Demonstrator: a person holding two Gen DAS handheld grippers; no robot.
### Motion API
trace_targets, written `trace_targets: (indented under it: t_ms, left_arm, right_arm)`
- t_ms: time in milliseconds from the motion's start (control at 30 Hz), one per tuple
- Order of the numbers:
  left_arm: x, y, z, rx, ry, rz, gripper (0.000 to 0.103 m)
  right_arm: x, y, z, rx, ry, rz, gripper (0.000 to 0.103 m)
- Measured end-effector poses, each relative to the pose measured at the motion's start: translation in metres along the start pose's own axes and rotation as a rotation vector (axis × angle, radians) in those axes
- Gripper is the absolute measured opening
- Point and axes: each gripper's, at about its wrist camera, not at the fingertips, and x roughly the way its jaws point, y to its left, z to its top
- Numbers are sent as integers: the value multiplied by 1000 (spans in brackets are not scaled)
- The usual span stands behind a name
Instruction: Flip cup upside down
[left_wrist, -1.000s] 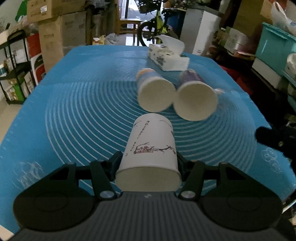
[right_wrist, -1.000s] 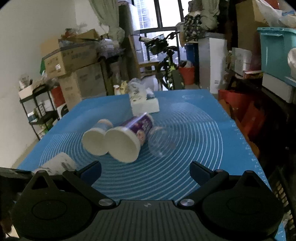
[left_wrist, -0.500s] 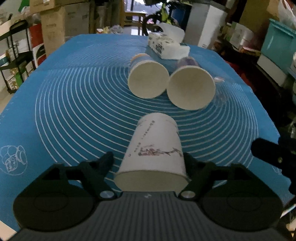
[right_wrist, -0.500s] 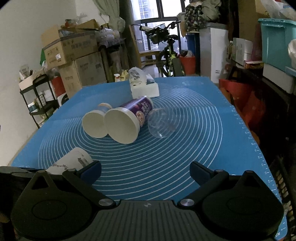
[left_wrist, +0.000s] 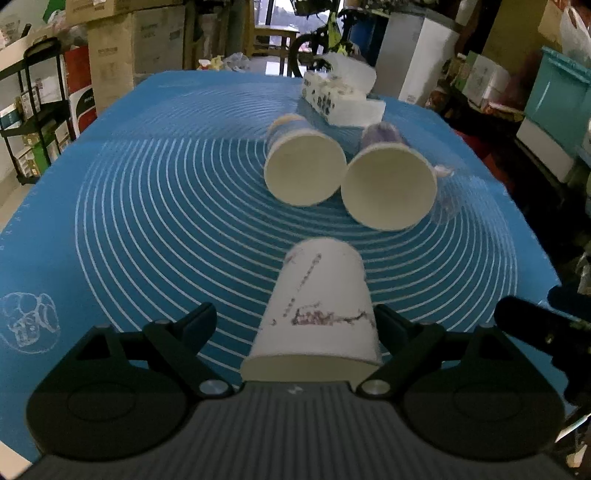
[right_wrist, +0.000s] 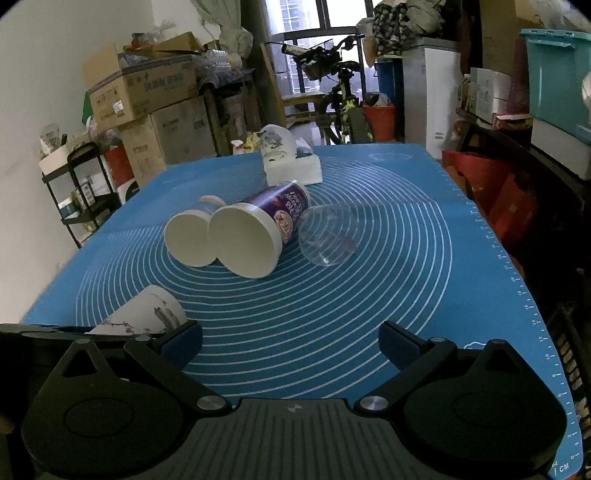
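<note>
A white paper cup (left_wrist: 317, 314) with a plum-branch print stands between the fingers of my left gripper (left_wrist: 295, 325), its narrow base pointing away and its wide rim toward the camera. The jaws stand wide, apart from the cup's sides. The same cup shows at the lower left of the right wrist view (right_wrist: 147, 314). My right gripper (right_wrist: 291, 339) is open and empty above the blue mat (right_wrist: 406, 280).
Two paper cups lie on their sides mid-mat, one pale blue (left_wrist: 303, 170) and one purple (left_wrist: 388, 184), mouths toward me. A clear plastic cup (right_wrist: 327, 236) lies beside the purple one. A tissue box (left_wrist: 343, 99) sits at the far edge. Boxes and shelves surround the table.
My left gripper's jaws have opened and let go of the white cup. The left camera has risen and drawn back slightly. The right gripper has shifted little.
</note>
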Motion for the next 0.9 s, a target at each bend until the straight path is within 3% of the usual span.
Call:
trace_targets:
  t_ms: [133,333,633,900]
  left_arm:
    - [-24,2,9,17,-64,5,91]
    - [-47,18,23,26,-119,73,91]
    - [-42,76,20,-47,-130,191,91]
    - [-32,105,14,-99,-109,195,91]
  right_arm:
    - [-5,2,4,-15,-3,5,101]
    - [-10,15,22,-20,4,30,101]
    - [31,57,49,-9,167,120,101]
    - [83,73,46,95,334,144,99]
